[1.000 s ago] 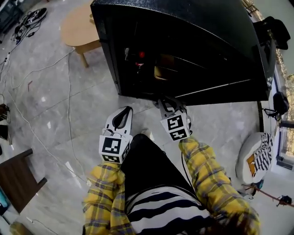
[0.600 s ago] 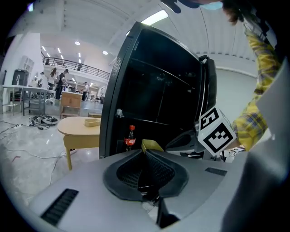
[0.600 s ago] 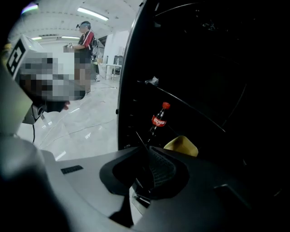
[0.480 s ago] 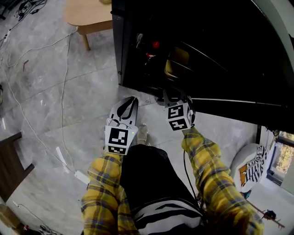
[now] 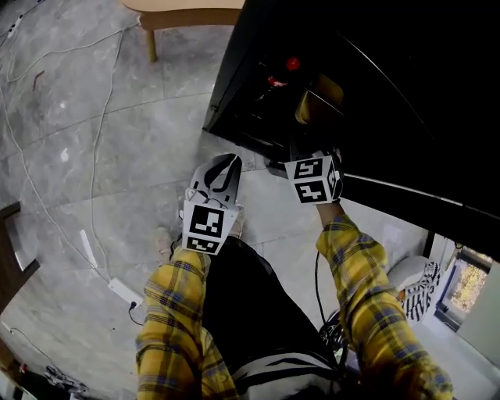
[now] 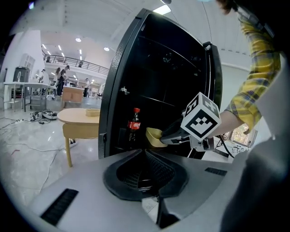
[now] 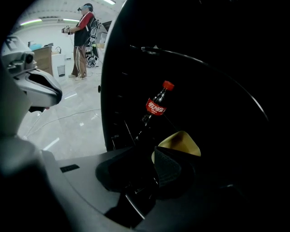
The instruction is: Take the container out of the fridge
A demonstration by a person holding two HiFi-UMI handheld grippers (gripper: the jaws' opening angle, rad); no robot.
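1. Inside the open fridge [image 5: 233, 84], which fills the head view toward 1 o'clock, the yellow container [image 5: 319, 100] sits on a dark shelf; it has not come out yet
2. At 11 o'clock of the container stands a red-capped cola bottle [image 5: 291, 66], just beside it but apart
3. Right gripper [image 5: 306, 142] reaches into the fridge. In the right gripper view its jaws are drawn narrow, with a thin pale edge of the container's [image 7: 183, 141] near wall between them, so I judge the grasp made, or all but made
4. Left gripper [image 5: 224, 162] hangs outside the fridge, at 9 o'clock of the right one, over the bare floor; its own view shows its jaws pressed together with nothing between them
5. Progress, as I judge it: the door is open, the reach is done and the container is gripped at its rim. What is left is to lift it clear of the shelf, draw it back toward 6 o'clock past the bottle and bring it out of the fridge
6. Count: one fridge, one container, one bottle, two grippers, and one light wooden table [image 5: 187, 11] at 11 o'clock of the head view; one white cable [image 5: 94, 156] trails across the floor at 9 o'clock
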